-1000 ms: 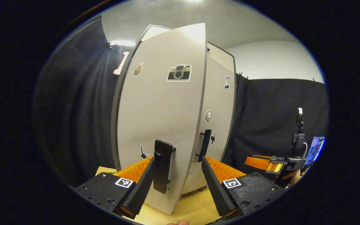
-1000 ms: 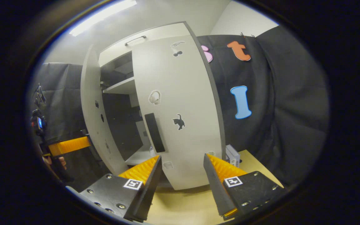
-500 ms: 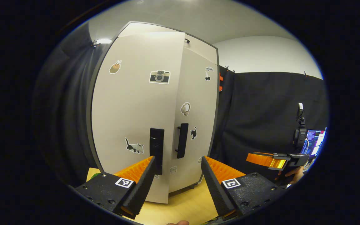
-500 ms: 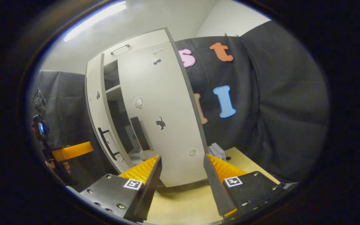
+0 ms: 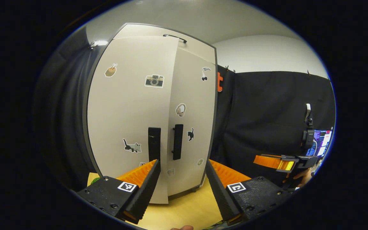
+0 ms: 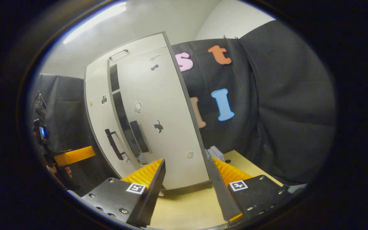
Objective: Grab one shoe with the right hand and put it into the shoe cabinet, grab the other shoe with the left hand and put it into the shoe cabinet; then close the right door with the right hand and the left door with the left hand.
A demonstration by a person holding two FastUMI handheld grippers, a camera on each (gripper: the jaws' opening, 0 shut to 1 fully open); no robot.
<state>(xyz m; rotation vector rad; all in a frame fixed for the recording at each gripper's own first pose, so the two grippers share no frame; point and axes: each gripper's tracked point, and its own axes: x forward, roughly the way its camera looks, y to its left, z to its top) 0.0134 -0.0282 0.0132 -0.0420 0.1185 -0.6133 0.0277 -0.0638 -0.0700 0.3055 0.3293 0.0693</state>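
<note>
Wooden floor, left door nearly closed ahead of spread left gripper, touching nothing.

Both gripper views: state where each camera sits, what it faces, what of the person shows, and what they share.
Left gripper view: rides the left hand-held gripper, open, facing the shoe cabinet front, left door slightly ajar; the right hand-held gripper and the hand holding it show at right.
Right gripper view: rides the right hand-held gripper, open, facing the right door at an angle from the right; a hand at left.
Shared: the cabinet, both black handles, the cat sticker.
</note>
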